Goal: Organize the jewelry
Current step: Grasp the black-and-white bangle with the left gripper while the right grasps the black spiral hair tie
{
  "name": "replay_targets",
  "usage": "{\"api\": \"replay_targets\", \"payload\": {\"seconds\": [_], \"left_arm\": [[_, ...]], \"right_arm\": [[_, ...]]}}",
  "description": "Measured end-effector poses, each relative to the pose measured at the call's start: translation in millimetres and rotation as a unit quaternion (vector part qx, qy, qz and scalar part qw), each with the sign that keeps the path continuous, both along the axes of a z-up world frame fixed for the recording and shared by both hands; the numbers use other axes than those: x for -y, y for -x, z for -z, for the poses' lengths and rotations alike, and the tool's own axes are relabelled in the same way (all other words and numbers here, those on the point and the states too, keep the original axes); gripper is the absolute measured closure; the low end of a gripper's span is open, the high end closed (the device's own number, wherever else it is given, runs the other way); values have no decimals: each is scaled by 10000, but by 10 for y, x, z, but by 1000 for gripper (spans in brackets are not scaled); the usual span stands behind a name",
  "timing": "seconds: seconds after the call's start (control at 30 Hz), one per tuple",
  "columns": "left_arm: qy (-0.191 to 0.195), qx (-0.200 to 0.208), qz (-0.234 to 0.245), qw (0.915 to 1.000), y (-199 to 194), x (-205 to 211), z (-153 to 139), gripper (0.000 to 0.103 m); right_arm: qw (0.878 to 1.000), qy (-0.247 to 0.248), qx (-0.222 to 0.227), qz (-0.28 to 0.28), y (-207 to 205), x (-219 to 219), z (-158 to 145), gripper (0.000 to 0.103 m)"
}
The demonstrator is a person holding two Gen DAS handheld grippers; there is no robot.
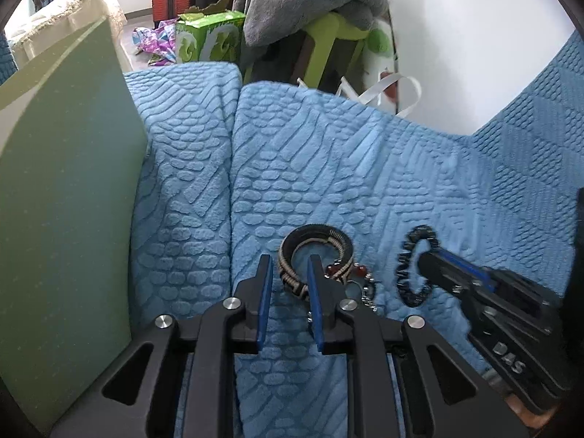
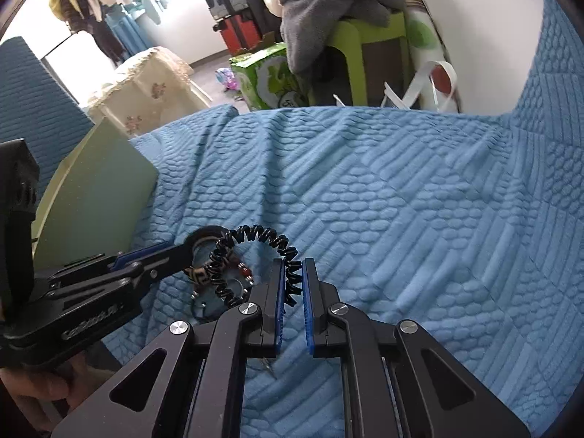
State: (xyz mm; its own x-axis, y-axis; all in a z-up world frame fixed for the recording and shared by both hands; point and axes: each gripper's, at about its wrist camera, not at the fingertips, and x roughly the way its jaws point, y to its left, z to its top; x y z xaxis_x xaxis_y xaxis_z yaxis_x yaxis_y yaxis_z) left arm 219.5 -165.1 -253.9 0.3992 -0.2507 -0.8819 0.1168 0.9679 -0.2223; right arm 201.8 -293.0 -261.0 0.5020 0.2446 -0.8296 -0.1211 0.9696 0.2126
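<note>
A black and cream woven bracelet point(image 1: 317, 252) lies on the blue bed cover. My left gripper point(image 1: 290, 273) straddles its near rim with the pads close on either side; I cannot tell whether they pinch it. Red beads point(image 1: 343, 270) and a small chain point(image 1: 368, 297) lie beside it. My right gripper point(image 2: 293, 279) is shut on a black coiled bracelet point(image 2: 255, 235), which is lifted slightly; the coil also shows in the left wrist view point(image 1: 410, 255). The left gripper shows in the right wrist view point(image 2: 179, 252) at the woven bracelet point(image 2: 199, 273).
A green board point(image 1: 69, 200) stands upright at the left edge of the bed. The textured blue cover point(image 2: 401, 219) stretches ahead and right. Beyond the bed are a green box point(image 1: 208, 36), a green stool point(image 1: 328, 51) with grey cloth, and a white-handled bag point(image 1: 383, 87).
</note>
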Motion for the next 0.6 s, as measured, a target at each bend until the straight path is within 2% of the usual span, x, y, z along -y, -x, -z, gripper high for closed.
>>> {"api": "replay_targets", "payload": {"seconds": [0.17, 0.27, 0.37, 0.5, 0.6], "left_arm": [[-86, -25, 89, 9999, -36, 44, 30, 84], [-71, -30, 187, 9998, -43, 60, 25, 95], [-136, -21, 338, 9993, -30, 94, 13, 96], [-96, 60, 401, 9991, -15, 83, -111, 97], [-42, 169, 468, 9988, 29, 56, -317, 97]], "right_arm": [[10000, 44, 38, 43, 30, 4, -46, 96], [9999, 55, -40, 99, 48, 17, -53, 96], [9998, 96, -94, 164, 73, 19, -79, 96], [9995, 134, -74, 268, 128, -8, -177, 96], [9992, 151, 35, 368, 157, -38, -331, 96]]}}
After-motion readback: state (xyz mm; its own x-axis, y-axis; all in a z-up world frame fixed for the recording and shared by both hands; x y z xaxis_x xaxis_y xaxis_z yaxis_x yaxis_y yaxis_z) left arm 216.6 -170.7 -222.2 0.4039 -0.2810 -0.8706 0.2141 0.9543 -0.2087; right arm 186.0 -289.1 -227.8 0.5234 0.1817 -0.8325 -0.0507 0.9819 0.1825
